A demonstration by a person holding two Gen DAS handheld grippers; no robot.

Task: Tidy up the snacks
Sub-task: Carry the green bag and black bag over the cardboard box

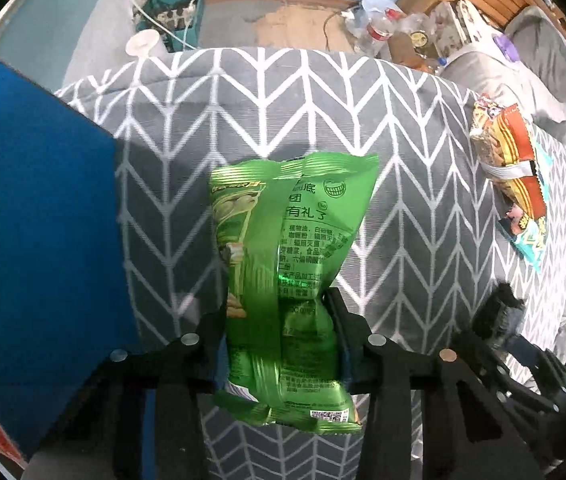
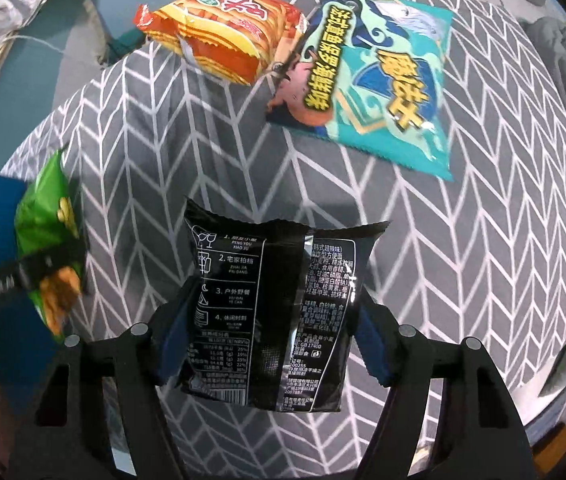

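Between each claw's fingers: left claw (image 1: 277, 320) grips green packet (image 1: 283, 264); right claw (image 2: 271, 328) grips black packet (image 2: 271, 312).

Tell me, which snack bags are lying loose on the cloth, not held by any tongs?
Two: the orange bag and the teal bag beside it, at the far edge. The green bag sits in the left tongs, the black bag in the right tongs.

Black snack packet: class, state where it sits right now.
In the right wrist view, the black snack packet is gripped in the right tool, above the chevron cloth, with the green packet at its left.
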